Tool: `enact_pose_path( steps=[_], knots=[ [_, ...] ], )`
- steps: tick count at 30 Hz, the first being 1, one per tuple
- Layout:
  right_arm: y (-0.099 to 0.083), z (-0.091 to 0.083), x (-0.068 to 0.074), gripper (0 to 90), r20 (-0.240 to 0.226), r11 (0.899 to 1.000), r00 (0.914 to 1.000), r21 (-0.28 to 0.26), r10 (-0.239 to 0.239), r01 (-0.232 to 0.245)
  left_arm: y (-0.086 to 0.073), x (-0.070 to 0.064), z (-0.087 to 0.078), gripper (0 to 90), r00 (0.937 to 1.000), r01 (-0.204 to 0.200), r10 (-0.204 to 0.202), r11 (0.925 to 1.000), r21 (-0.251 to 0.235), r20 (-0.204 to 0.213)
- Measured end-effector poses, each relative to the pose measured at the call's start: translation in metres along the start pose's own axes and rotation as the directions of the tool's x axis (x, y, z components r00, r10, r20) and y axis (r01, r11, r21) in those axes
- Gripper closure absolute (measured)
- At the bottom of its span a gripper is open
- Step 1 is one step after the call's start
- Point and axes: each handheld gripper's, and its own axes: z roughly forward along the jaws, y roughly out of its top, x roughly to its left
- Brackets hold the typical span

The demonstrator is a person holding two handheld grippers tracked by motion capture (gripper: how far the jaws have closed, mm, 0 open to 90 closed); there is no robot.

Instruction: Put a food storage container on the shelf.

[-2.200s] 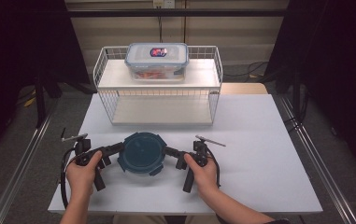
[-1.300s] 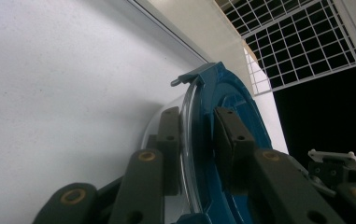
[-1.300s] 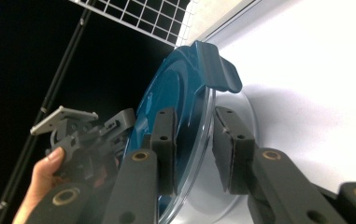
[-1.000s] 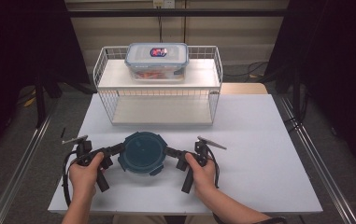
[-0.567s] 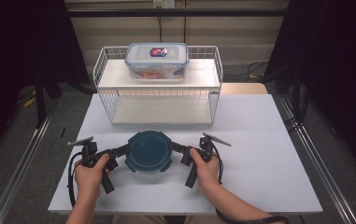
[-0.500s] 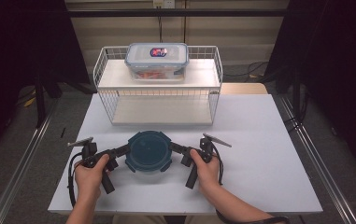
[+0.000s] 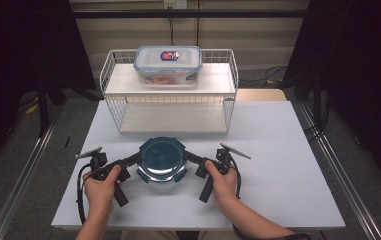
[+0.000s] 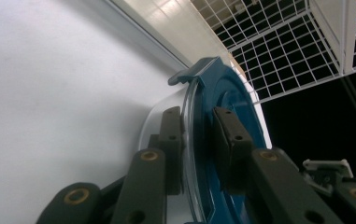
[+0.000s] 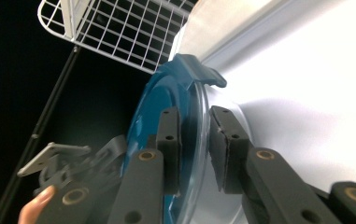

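Teal plastic lid on a round clear-walled container sits between the two grippers, on the white table. The left gripper has its jaws drawn narrow on the lid's rim — one pad under the clear edge, the other on the teal top — and a teal latch tab sticks out just beyond the jaw tips. The right gripper pinches the opposite rim the same way, with another latch tab just ahead of its jaws. Beyond both sets of jaws stands a white wire two-tier rack; on its upper shelf rests a clear rectangular lidded box — well apart from the grippers. Each hand wraps its gripper's handle.
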Motion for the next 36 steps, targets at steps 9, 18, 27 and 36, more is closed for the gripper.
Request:
enact_pose_path(
  steps=[9, 18, 27, 36],
  knots=[
    [0.018, -0.012, 0.011, 75.8, -0.06, 0.996, 0.9971, -0.074, -0.046, 0.042, 0.007, -0.02, 0.0, 74.8, 0.9957, -0.042, 0.045, 0.9983, -0.04, 0.081],
    [0.035, -0.021, 0.036, 76.2, -0.134, 0.985, 0.9878, -0.163, -0.079, 0.057, 0.017, -0.041, -0.004, 74.8, 0.9877, -0.037, 0.051, 0.995, -0.092, 0.148],
    [0.059, -0.027, 0.066, 76.5, -0.174, 0.973, 0.976, -0.213, -0.13, 0.092, 0.03, -0.065, -0.011, 74.9, 0.9731, -0.025, 0.054, 0.991, -0.132, 0.224],
    [0.086, -0.032, 0.098, 76.5, -0.186, 0.951, 0.9614, -0.273, -0.203, 0.148, 0.048, -0.095, -0.016, 75.0, 0.9571, -0.045, 0.089, 0.9858, -0.162, 0.276]
  ],
)
